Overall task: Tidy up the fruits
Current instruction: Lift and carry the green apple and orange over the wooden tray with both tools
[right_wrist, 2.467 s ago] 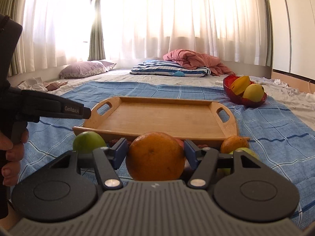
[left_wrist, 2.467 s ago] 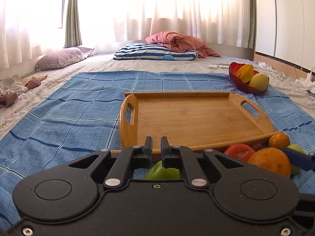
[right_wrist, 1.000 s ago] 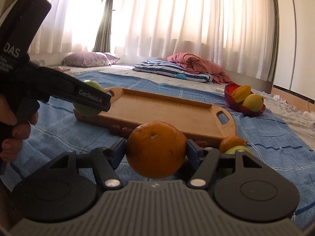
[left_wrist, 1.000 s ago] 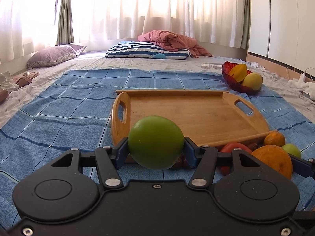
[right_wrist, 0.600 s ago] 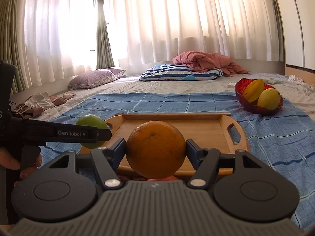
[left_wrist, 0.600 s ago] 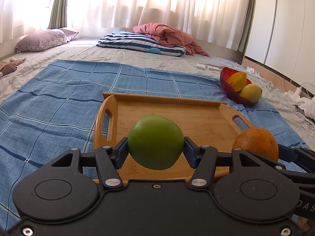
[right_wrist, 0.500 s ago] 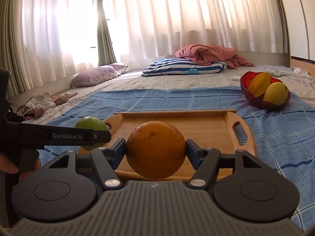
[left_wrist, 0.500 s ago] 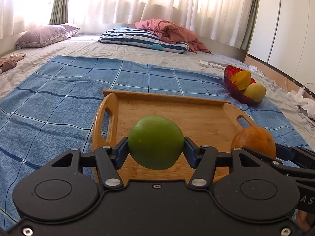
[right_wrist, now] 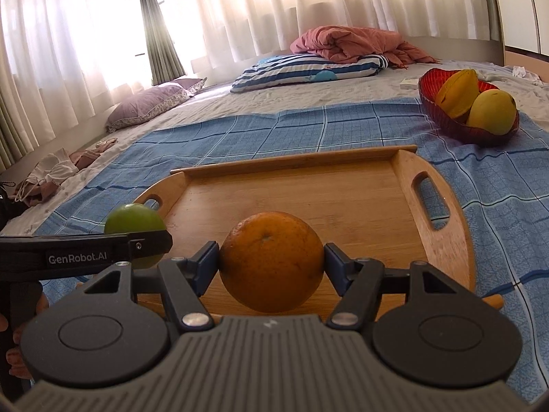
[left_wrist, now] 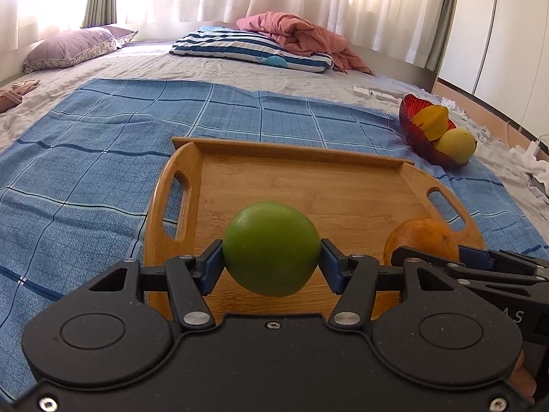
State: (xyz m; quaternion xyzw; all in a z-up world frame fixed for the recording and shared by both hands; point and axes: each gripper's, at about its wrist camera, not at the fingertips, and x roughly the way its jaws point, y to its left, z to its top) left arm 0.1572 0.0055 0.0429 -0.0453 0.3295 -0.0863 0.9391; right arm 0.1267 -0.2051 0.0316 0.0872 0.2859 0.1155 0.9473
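Observation:
My left gripper (left_wrist: 271, 264) is shut on a green apple (left_wrist: 271, 240) and holds it above the near left part of a bare wooden tray (left_wrist: 336, 185). My right gripper (right_wrist: 271, 264) is shut on an orange (right_wrist: 271, 257) and holds it above the tray's (right_wrist: 343, 199) near edge. In the left wrist view the orange (left_wrist: 423, 237) and the right gripper show at the lower right. In the right wrist view the green apple (right_wrist: 132, 218) and the left gripper's arm show at the left.
The tray lies on a blue checked cloth (left_wrist: 85, 158) on a bed. A red bowl (left_wrist: 417, 127) with yellow fruits stands to the far right of the tray, also in the right wrist view (right_wrist: 442, 113). Pillows and a pink blanket (left_wrist: 295, 34) lie at the back.
Both grippers have moved forward and up with their fruits, from the fruit pile in front of the tray to above the tray's near part. The left gripper took hold of the green apple.

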